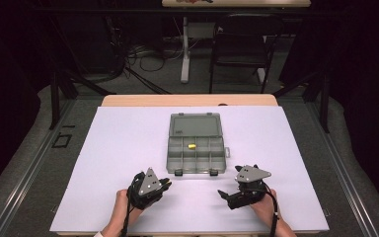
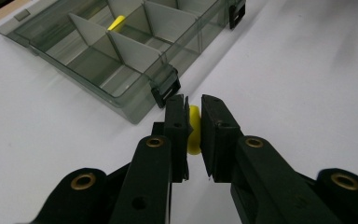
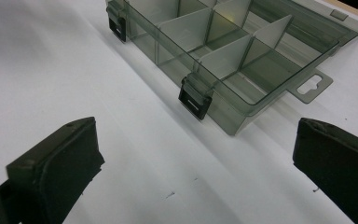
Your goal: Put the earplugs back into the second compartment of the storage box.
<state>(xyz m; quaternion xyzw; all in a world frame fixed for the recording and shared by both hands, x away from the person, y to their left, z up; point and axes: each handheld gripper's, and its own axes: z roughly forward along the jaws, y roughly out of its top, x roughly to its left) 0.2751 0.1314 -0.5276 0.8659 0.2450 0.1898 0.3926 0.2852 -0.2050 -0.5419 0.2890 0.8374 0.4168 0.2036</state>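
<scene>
A smoky clear organiser box (image 1: 173, 159) lies open in the middle of the white table, its lid folded back. One small yellow piece (image 1: 192, 146) rests in a middle compartment; it shows too as a yellow piece (image 2: 117, 22) in the left gripper view. My left gripper (image 2: 193, 112) hovers just off the box's near left latch (image 2: 165, 91), shut on another small yellow piece (image 2: 194, 126) pinched between its pads. In the high view the left gripper (image 1: 167, 183) is near the box's front left corner. My right gripper (image 1: 225, 195) stands open to the front right, nothing between its fingers (image 3: 70, 149).
The box's divider walls (image 3: 223, 51) form several compartments, and two black latches (image 3: 195, 100) hang on its front wall. White table surface (image 1: 118, 148) stretches to both sides. Behind the table stand a chair (image 1: 239, 49) and cables on the floor.
</scene>
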